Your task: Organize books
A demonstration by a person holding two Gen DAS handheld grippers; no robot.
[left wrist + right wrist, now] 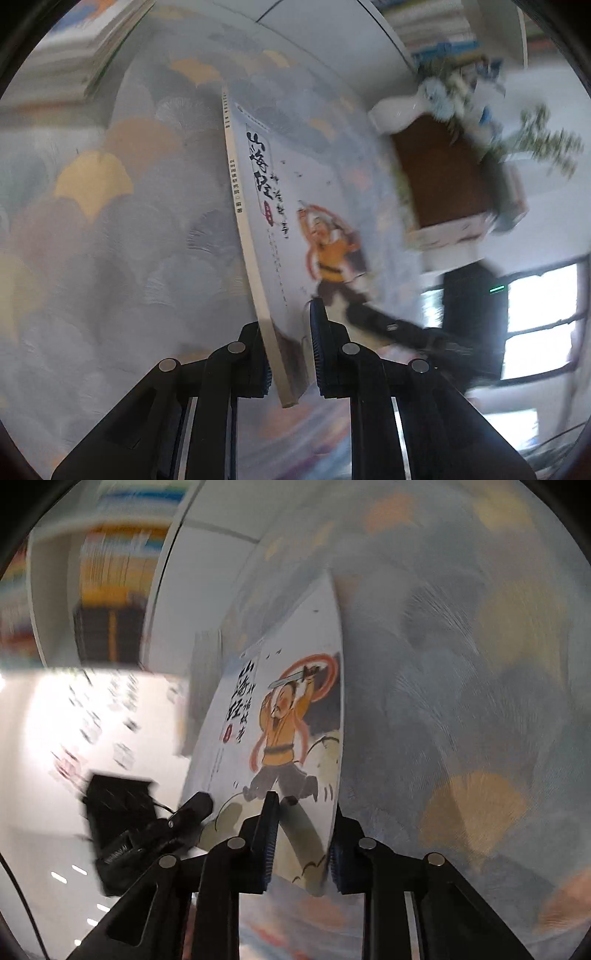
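My left gripper (290, 354) is shut on a thin white book (295, 206) with black brush characters and a cartoon warrior in orange; its spine faces left and it is held edge-on above the patterned cloth (110, 229). My right gripper (301, 834) is shut on a similar white book (280, 716) showing a sword-raising figure in orange, held upright over the same cloth (461, 701). Each view shows the other hand's black gripper beyond the book: the right gripper in the left wrist view (406, 332), the left gripper in the right wrist view (155, 830).
A stack of books (74, 55) lies at the upper left. A brown box (443, 173) with a plant (535, 144) stands at the right, and a shelf of books (436, 26) is above it. A bookshelf (110, 590) is blurred at the right wrist view's upper left.
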